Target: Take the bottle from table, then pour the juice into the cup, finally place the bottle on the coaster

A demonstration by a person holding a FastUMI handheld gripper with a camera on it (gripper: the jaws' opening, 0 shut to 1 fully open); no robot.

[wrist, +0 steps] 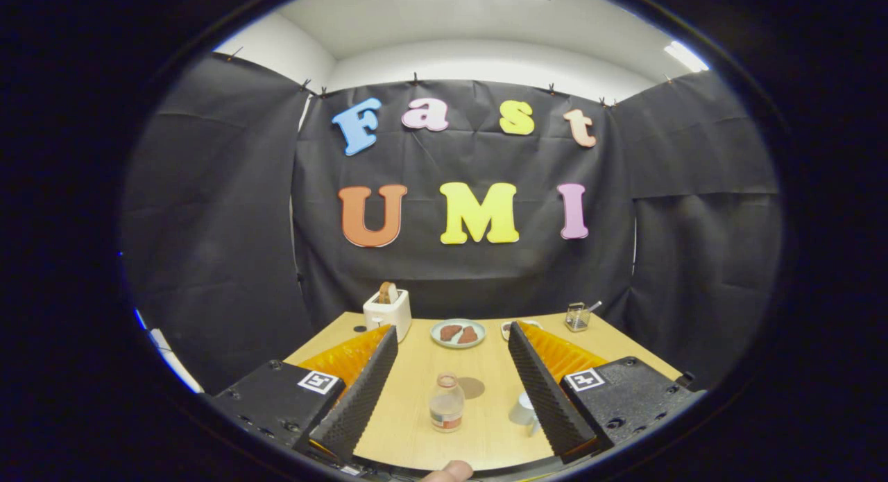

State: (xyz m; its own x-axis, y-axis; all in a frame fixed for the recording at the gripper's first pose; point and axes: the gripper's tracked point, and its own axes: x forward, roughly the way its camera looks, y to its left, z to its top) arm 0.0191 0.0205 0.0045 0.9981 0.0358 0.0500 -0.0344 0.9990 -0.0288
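Note:
A small clear bottle (446,403) with a pale cap stands upright on the wooden table (423,371), between my two fingers and apart from both. My gripper (452,336) is open and wide, with nothing held. A round brown coaster (472,388) lies flat just beyond the bottle, slightly to its right. A white cup (523,410) stands close beside the right finger (548,395), partly hidden by it. The left finger (361,399) is well clear of the bottle.
At the far end of the table stand a white toaster (387,311) with a slice of bread in it, a plate (457,333) with two brown pieces, a small dish (520,325) and a glass jar (577,317) with a spoon. A fingertip (449,472) shows at the near edge.

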